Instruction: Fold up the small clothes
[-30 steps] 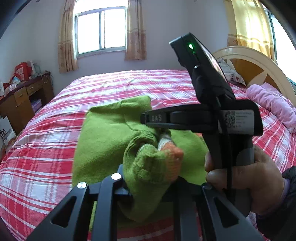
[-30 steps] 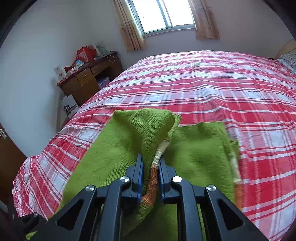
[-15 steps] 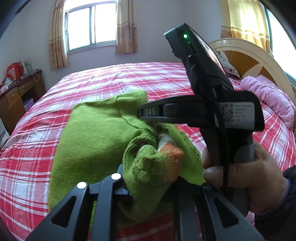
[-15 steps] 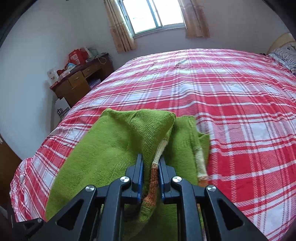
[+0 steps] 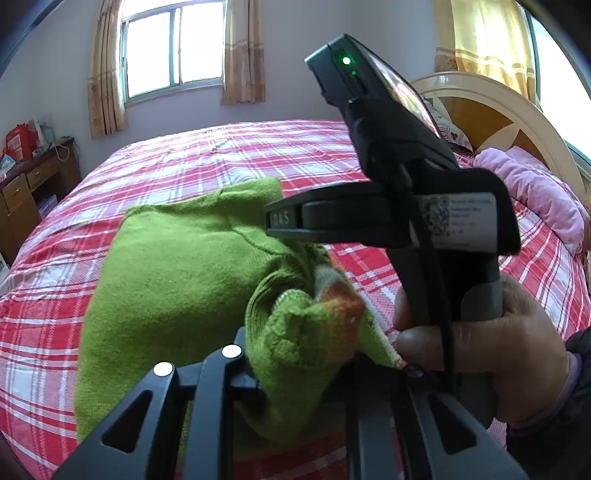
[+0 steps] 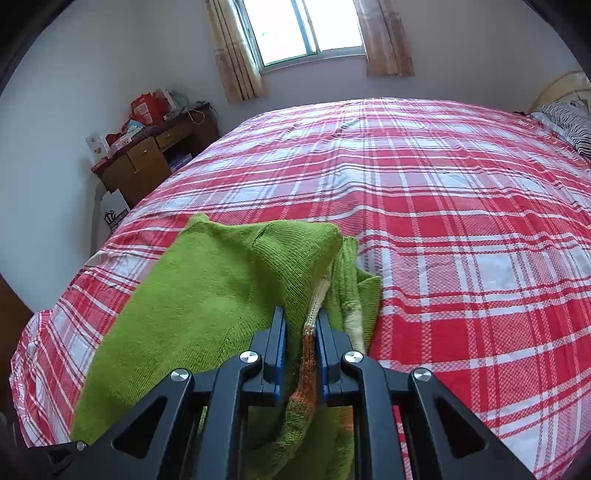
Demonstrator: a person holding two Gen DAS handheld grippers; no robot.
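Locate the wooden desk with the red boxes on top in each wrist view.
Left wrist view: wooden desk with red boxes on top at the far left edge, mid-height.
Right wrist view: the desk sits upper left, against the wall.
Shared landmark: curtained window on the far wall.

Daylit bedroom with a plaid bed

A red-and-white checked bed fills the room; a curtained window lights pale walls, a cluttered wooden desk stands left, a cream headboard right.

"DAS" — embossed on the right gripper.
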